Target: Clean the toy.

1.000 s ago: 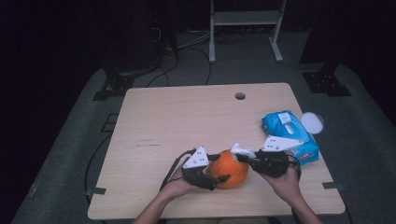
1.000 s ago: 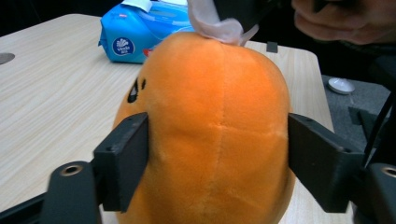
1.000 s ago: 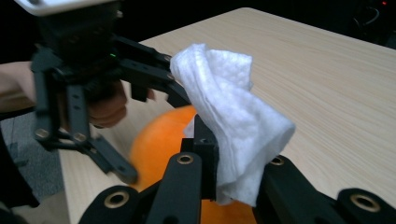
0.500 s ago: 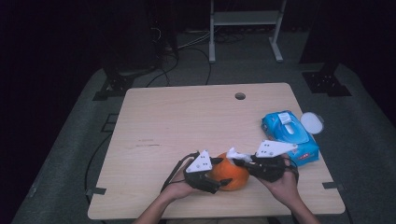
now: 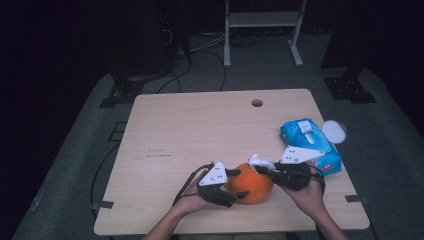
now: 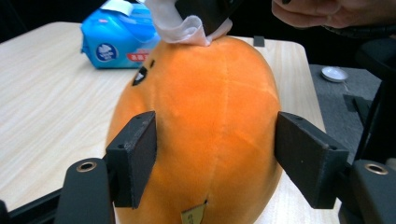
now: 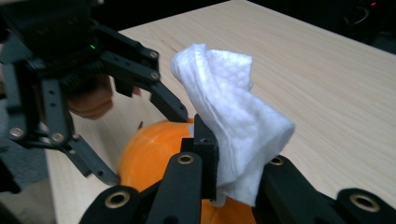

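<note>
A pale wooden table [image 5: 200, 140] sits in a dark room, on grey floor with cables and stand legs behind it. Low and just right of centre in the high view, we hold a gripper in each hand against an orange plush toy [image 5: 254, 182].

In the right gripper view, our right gripper [image 7: 223, 175] has its jaws shut tight on a crumpled white wipe [image 7: 231, 121], which bunches up above the pads. In the left gripper view, that wipe [image 6: 180, 25] touches the crown of the toy [image 6: 205, 121] at the top of the frame. The left gripper [image 6: 215, 161] has its two black pads either side of the toy's middle; the jaws have just been closing on it. The left pad looks to touch the plush, while the right pad sits at its edge, so we cannot tell whether the grip is firm yet.

Further out, a blue pack of wipes [image 5: 310, 145] lies on the table toward the right edge, with a small white lid [image 5: 334, 131] just beside it on the floor.

We judge that the toy is being steadied for wiping. The next move calls for a secure left hold, then rubbing the wipe across the plush without tipping it.
</note>
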Action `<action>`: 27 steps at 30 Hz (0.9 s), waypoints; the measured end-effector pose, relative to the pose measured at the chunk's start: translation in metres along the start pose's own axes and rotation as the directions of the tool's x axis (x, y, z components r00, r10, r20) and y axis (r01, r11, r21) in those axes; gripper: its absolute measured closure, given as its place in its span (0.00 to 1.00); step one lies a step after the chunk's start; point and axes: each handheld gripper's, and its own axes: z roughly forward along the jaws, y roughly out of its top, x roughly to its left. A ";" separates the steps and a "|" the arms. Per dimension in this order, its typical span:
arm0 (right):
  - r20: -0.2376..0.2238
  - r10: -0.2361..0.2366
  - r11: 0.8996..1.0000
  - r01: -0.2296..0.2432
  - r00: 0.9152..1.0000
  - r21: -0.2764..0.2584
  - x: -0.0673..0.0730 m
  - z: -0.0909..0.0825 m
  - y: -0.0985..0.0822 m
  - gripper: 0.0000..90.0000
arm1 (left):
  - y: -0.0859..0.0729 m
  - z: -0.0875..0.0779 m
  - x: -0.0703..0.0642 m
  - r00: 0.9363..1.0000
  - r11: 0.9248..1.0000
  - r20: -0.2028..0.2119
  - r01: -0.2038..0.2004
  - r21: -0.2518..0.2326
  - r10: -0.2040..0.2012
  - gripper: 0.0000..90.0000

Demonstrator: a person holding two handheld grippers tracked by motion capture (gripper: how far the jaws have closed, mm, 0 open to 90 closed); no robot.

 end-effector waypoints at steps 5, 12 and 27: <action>-0.067 -0.031 0.999 0.032 0.997 0.019 0.021 0.011 0.003 0.92 | -0.001 0.004 -0.004 1.000 1.000 -0.012 -0.018 0.019 0.018 0.34; -0.046 -0.028 0.999 0.029 0.999 0.017 0.012 0.006 0.004 0.92 | -0.003 -0.002 0.004 0.999 0.999 -0.041 0.030 0.025 -0.029 0.41; -0.014 0.041 0.999 -0.041 0.999 0.003 -0.010 0.002 -0.002 0.92 | -0.003 0.003 -0.004 0.998 0.998 0.006 -0.063 0.030 0.063 0.40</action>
